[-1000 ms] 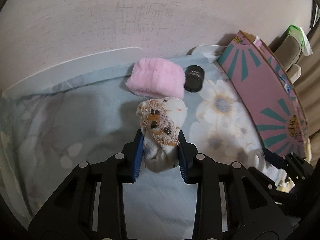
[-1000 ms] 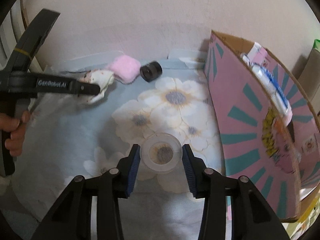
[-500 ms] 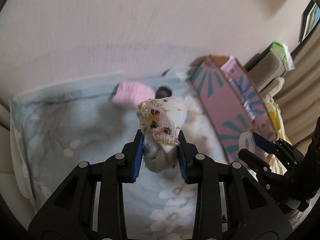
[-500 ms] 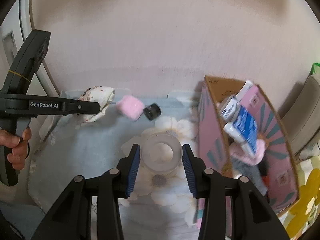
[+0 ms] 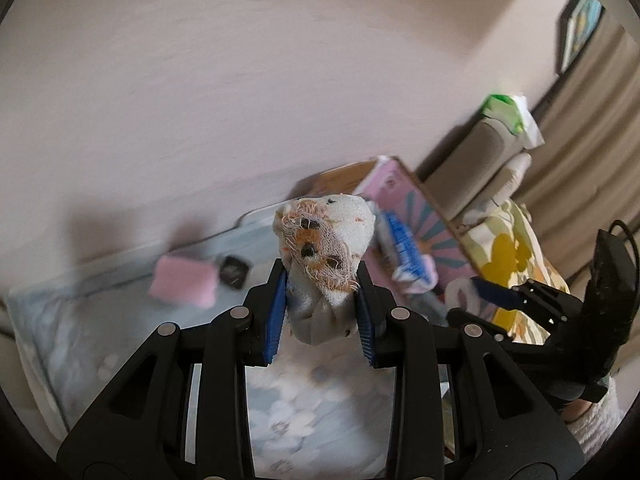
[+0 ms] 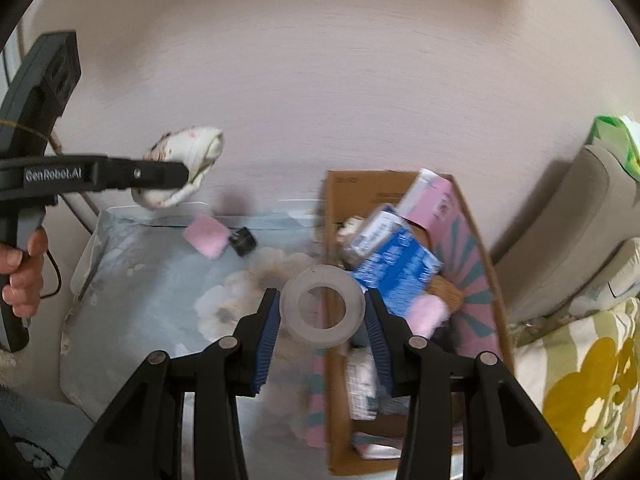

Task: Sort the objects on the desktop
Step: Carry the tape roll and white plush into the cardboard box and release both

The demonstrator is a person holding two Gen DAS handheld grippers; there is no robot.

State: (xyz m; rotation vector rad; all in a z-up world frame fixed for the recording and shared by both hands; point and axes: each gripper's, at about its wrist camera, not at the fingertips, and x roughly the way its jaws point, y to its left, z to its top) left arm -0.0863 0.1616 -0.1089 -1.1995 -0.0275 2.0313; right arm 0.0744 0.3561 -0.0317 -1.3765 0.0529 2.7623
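Cloth (image 5: 326,248), soft, light and frayed, sits bunched in the left gripper (image 5: 322,312); the right gripper (image 6: 322,320) clamps a stiff, slippery tape ring (image 6: 322,310) across its rim, box (image 6: 460,276) at two o'clock.

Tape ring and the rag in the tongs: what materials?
Tape ring: looks like translucent, frosted plastic tape; the background shows dimly through it. Rag: woven cotton-like cloth, matte, printed with orange and black spots; frayed threads hang along its edge.
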